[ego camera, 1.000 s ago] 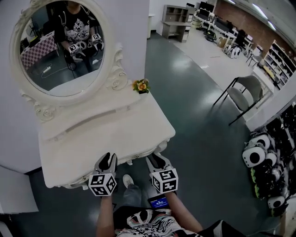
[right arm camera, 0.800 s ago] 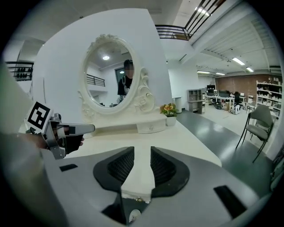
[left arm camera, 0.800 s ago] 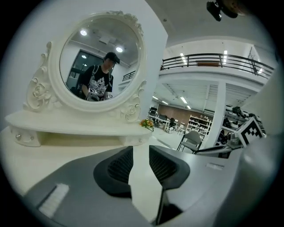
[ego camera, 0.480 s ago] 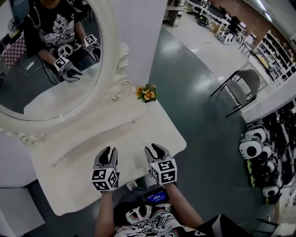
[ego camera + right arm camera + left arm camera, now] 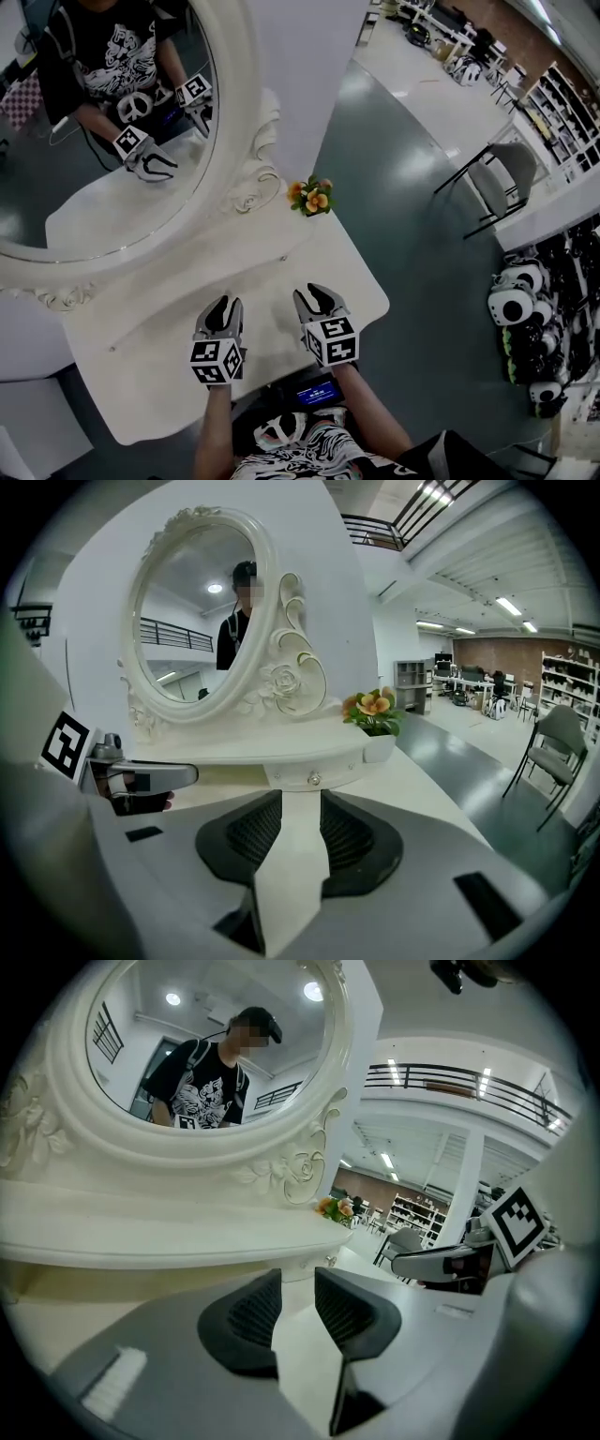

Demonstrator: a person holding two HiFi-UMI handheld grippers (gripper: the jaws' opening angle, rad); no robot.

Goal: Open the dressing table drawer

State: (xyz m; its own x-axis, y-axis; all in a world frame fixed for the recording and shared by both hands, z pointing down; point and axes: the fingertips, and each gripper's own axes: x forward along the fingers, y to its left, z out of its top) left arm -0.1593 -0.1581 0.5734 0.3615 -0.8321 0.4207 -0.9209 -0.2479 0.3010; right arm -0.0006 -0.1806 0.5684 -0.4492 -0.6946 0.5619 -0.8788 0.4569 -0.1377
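The white dressing table [image 5: 141,375] carries an oval mirror [image 5: 94,141] and a raised shelf. Under that shelf sits a small drawer [image 5: 314,772] with a round knob [image 5: 314,779]; the knob [image 5: 330,1260] also shows in the left gripper view. Both grippers hover over the table top, side by side, short of the drawer. My left gripper [image 5: 223,305] [image 5: 298,1279] is open with nothing between its fingers. My right gripper [image 5: 312,295] [image 5: 300,799] points straight at the knob; its jaws are opening and hold nothing. The mirror reflects both grippers.
A small pot of orange flowers [image 5: 314,197] [image 5: 373,714] stands on the shelf's right end. A grey chair [image 5: 502,178] stands on the dark floor to the right. White helmet-like items [image 5: 511,305] crowd the far right. A lit screen [image 5: 314,392] is at the person's waist.
Both grippers have moved forward from the table's front edge to over its top, toward the mirror. The head view has closed in on the table.
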